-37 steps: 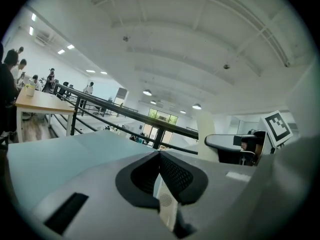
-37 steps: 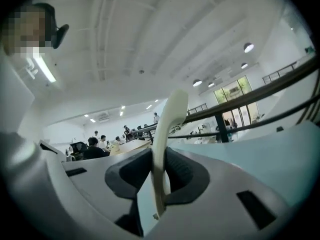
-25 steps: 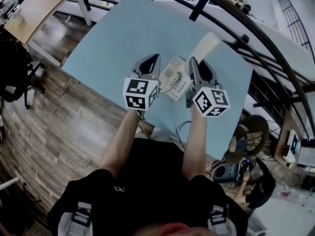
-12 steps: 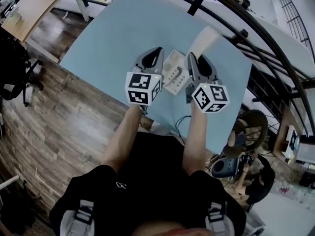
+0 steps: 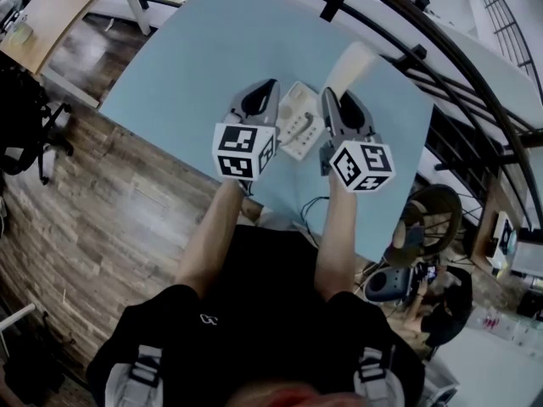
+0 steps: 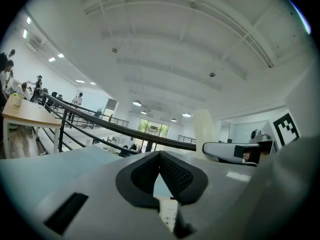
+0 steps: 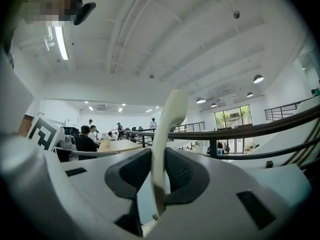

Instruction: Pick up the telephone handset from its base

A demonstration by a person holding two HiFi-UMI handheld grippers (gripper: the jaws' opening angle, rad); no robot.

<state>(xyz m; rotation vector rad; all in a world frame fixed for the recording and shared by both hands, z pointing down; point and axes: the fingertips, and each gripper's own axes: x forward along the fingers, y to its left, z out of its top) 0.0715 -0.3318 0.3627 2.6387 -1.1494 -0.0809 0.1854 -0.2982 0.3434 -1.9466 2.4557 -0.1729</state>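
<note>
The left gripper (image 5: pixel 270 85), fingers (image 6: pixel 177 176) closed on nothing, sits beside the base (image 5: pixel 297 119) on the tabletop (image 5: pixel 195 49), perhaps steadying it, while the right gripper (image 5: pixel 327 93) clamps the handset (image 5: pixel 352 62), seemingly just clear of the base, so next comes a steady lift away.

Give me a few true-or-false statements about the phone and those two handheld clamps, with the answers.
1. The right gripper is clamped on the cream handset. True.
2. The handset lies in its cradle on the phone base. False: it is off the base, sticking out of the right gripper's jaws.
3. The left gripper is holding the phone base. False: nothing is between its jaws; it is just beside the base.
4. The phone base sits on a light blue table. True.
5. A solid brick wall stands right behind the table. False: a black railing runs there.
</note>
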